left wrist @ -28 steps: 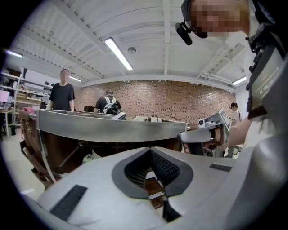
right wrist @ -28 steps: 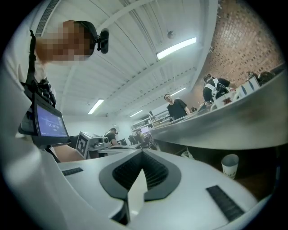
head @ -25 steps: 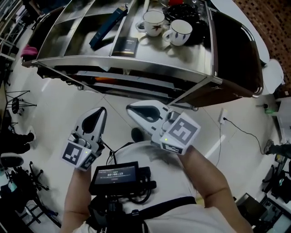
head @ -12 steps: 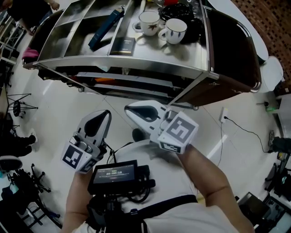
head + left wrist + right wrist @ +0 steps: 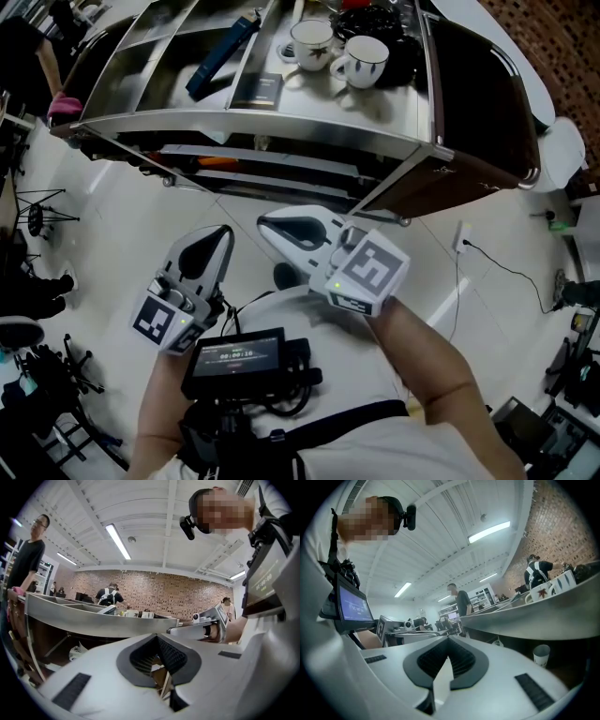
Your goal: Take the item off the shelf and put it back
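Note:
The metal shelf [image 5: 281, 131] stands ahead of me with its open top tray in compartments. On it lie a long blue item [image 5: 221, 52], a small dark box [image 5: 258, 90] and two white cups [image 5: 312, 42] [image 5: 366, 61]. My left gripper [image 5: 222, 234] hovers low in front of the shelf, shut and empty. My right gripper [image 5: 269, 225] is beside it, also shut with nothing between its fingers. Both are well short of the shelf's front edge. In the left gripper view the left gripper [image 5: 157, 637] points at the shelf rim; the right gripper [image 5: 449, 640] shows the leaf-printed cup [image 5: 543, 590] above.
A dark heap [image 5: 375, 21] sits behind the cups. Lower shelf levels hold flat items [image 5: 234, 164]. A paper cup [image 5: 541, 656] stands under the shelf. A white cable [image 5: 487, 267] crosses the floor at right. A person [image 5: 28, 559] stands by the shelf's left end; tripods [image 5: 37, 211] stand at left.
My left gripper has drifted slightly up and to the right. The right gripper has hardly moved. Both stay shut and empty.

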Tool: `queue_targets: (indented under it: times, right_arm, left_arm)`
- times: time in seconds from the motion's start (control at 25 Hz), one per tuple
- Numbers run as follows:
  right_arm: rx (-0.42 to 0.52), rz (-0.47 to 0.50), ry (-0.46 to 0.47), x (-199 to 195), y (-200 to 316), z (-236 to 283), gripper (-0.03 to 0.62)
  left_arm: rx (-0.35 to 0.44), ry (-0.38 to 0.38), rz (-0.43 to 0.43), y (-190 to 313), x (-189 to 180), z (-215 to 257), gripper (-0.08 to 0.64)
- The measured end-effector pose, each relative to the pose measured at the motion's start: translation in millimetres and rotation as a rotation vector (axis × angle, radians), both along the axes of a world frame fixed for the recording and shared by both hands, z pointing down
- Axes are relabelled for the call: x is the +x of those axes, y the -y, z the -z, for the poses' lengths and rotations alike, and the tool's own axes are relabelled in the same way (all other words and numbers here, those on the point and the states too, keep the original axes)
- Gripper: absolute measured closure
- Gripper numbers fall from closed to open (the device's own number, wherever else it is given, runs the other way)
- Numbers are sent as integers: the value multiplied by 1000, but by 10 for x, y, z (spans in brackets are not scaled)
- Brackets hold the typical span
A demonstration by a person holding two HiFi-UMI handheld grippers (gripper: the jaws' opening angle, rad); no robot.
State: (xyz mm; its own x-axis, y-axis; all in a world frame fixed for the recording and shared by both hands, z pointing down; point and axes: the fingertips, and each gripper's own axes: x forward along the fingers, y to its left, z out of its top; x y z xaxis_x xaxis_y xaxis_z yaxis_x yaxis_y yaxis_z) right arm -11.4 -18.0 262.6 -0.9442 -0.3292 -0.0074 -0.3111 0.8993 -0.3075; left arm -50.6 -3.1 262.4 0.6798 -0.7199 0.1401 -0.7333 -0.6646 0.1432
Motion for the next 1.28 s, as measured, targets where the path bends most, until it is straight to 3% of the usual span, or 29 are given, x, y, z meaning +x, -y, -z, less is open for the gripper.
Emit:
queue_targets:
  times: [0.44,1.04,1.28]
  right_arm:
    - [34,-15,-18,32,-29,1,589]
    - [-14,21,-22,-9,-105,-23,589]
    - [27,3,5,9,-20,-19,589]
  left_arm:
    - [8,7,2,-21,2,-5,560]
    - [2,21,3,-28,-10,-42,560]
    - [4,20,2,14,0,-48,560]
